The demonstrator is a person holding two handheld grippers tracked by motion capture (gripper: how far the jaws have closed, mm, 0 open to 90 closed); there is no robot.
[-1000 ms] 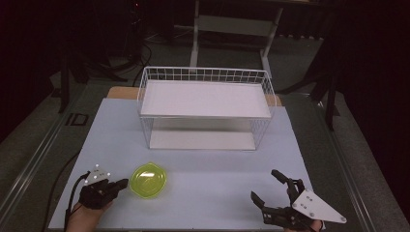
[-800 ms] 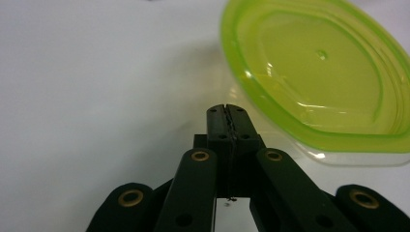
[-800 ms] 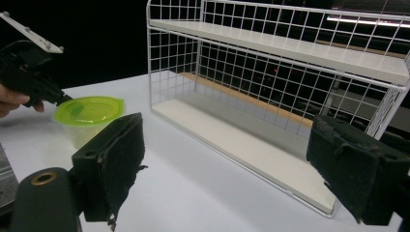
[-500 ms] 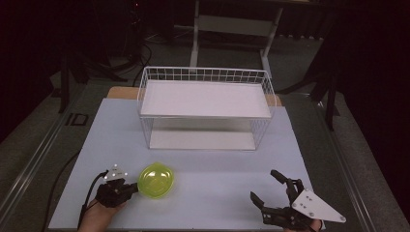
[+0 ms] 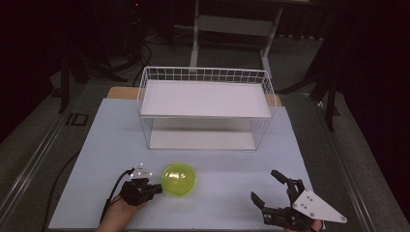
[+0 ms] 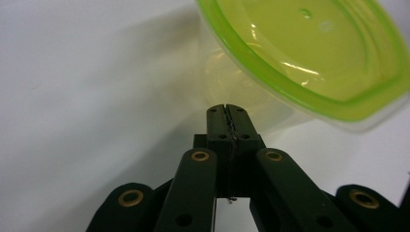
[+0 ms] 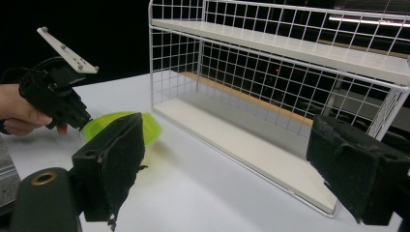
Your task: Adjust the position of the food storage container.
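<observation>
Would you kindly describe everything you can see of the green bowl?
The green bowl is a small, round, translucent yellow-green dish that looks like glossy plastic, with a thicker rim and nothing visible inside. It sits on the white table in front of the wire shelf rack. The left claw, jaws together, is at its near-left rim; the left gripper view shows it tilted.

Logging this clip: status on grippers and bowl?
Left gripper shut, tips at green bowl's rim, bowl tilted. Right gripper open, idle. White wire rack behind, nothing between.
</observation>
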